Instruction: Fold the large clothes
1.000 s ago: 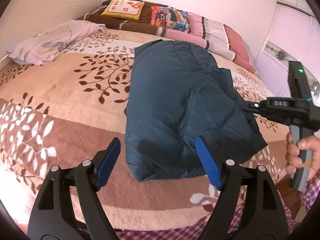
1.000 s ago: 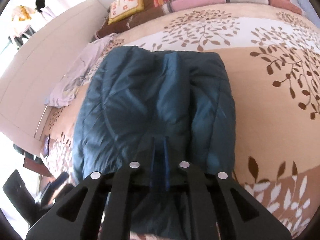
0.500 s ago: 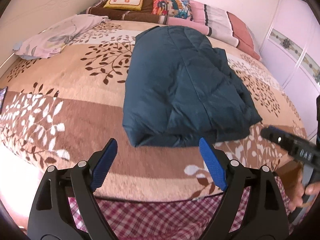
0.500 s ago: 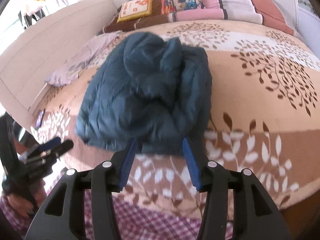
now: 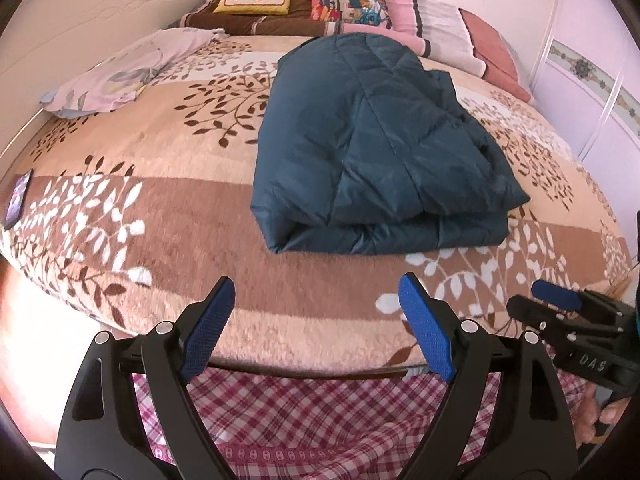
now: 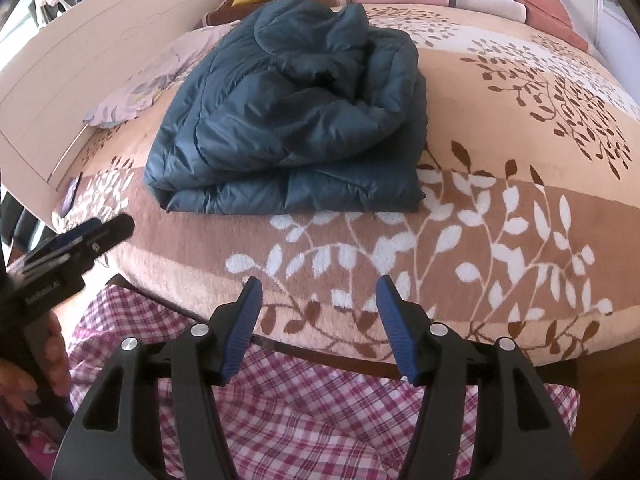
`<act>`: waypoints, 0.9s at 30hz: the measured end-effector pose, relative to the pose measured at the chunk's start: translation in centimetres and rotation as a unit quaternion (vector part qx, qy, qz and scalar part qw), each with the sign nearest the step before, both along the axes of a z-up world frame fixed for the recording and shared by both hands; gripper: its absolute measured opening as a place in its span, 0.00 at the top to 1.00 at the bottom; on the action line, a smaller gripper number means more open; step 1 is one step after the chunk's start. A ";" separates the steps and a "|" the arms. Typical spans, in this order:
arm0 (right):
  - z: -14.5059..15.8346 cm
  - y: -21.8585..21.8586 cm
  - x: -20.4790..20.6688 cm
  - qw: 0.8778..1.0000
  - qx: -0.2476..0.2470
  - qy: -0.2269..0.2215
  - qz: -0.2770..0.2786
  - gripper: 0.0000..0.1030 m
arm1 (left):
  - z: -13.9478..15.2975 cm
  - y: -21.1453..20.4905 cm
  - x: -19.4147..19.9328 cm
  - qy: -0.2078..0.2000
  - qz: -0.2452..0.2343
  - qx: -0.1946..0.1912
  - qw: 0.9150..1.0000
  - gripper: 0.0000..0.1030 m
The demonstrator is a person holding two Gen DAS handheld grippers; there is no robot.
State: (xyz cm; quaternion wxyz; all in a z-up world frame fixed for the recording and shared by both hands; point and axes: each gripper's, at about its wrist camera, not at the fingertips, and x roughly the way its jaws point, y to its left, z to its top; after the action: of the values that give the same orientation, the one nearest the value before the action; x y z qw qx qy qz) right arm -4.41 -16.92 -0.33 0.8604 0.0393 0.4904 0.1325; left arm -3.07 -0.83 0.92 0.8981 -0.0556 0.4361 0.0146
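A dark teal padded jacket (image 5: 372, 148) lies folded into a thick block on the bed; it also shows in the right wrist view (image 6: 288, 120). My left gripper (image 5: 316, 304) is open and empty, held back over the bed's near edge, apart from the jacket. My right gripper (image 6: 318, 300) is open and empty too, also back at the near edge. Each gripper shows in the other's view, the right one (image 5: 560, 312) at lower right and the left one (image 6: 88, 236) at left.
The bed carries a tan and brown leaf-patterned blanket (image 5: 140, 184). A pale lilac cloth (image 5: 128, 72) lies at the far left, several pillows (image 5: 360, 4) at the head. A phone (image 5: 18, 198) rests at the left edge. A red checked cloth (image 5: 320, 412) hangs below the edge.
My right gripper has opened and let go of the jacket. Both grippers have pulled back from the jacket to the bed's near edge. The jacket stays folded.
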 end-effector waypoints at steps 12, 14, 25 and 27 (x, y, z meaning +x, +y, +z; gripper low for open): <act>-0.3 0.1 -0.5 1.000 -0.005 0.013 -0.004 0.43 | -0.2 -0.7 -0.7 0.003 -0.005 0.013 1.000 0.19; -0.2 0.2 -0.6 1.000 -0.005 0.012 -0.003 0.43 | -0.2 -0.6 -0.7 0.004 -0.004 0.013 1.000 0.19; -0.5 0.3 -0.6 1.000 -0.008 0.018 0.001 0.43 | -0.2 -0.4 -0.8 0.006 -0.001 0.013 1.000 0.19; -0.5 0.3 -0.6 1.000 -0.008 0.018 0.001 0.43 | -0.3 -0.4 -0.8 0.006 -0.001 0.014 1.000 0.19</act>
State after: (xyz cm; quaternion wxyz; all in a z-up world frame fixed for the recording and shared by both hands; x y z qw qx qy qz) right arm -5.02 -16.62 -0.79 0.8517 0.0346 0.5068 0.1289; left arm -3.87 -1.22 0.67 0.8963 -0.0422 0.4409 0.0199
